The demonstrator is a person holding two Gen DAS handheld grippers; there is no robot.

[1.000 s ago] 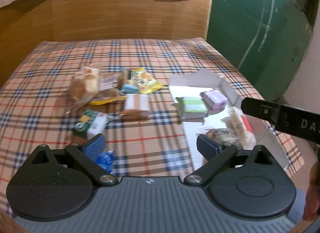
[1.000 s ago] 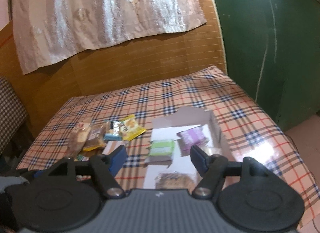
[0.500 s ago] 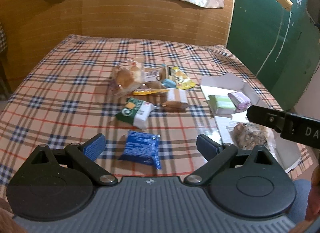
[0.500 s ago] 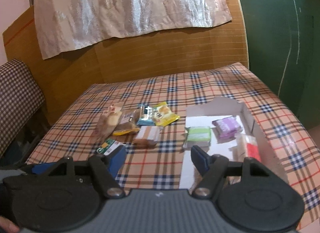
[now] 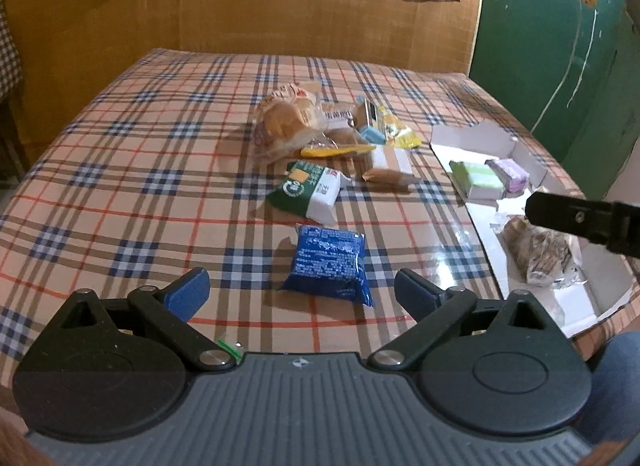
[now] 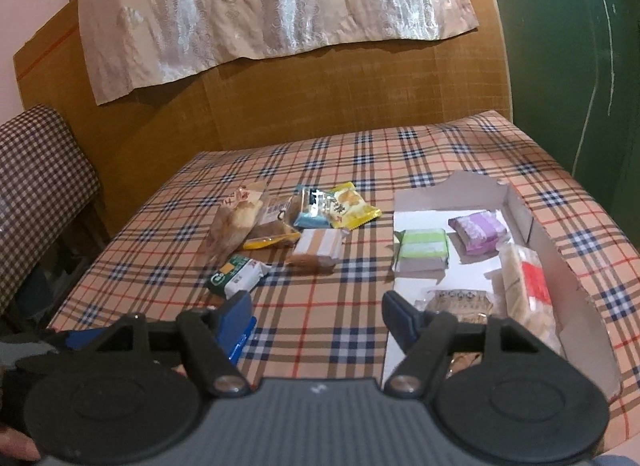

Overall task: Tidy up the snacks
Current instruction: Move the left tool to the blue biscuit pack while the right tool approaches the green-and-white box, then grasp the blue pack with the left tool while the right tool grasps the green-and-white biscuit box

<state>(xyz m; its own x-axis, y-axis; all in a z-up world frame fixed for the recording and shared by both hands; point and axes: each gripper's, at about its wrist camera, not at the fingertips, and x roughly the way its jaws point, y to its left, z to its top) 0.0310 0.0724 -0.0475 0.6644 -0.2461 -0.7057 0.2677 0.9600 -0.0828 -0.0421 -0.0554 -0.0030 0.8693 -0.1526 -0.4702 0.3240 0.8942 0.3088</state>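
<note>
On the plaid tablecloth [image 5: 160, 193], loose snacks lie left of the white box [image 6: 560, 266], awaiting boxing, so the left gripper [image 5: 300, 290], jaws spread and empty, frames the blue packet [image 5: 328, 262] while the right gripper [image 6: 316, 314] waits likewise open, holding nothing.

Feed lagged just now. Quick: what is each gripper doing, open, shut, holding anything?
Left gripper: open, empty, the blue packet lying on the table ahead between its fingers.
Right gripper: open, empty, beside the white box.

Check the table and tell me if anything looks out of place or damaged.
The white box has a ragged, torn right wall. Most snacks sit in a loose overlapping pile outside it, and the blue packet lies alone on the tablecloth. Nothing looks spilled.
</note>
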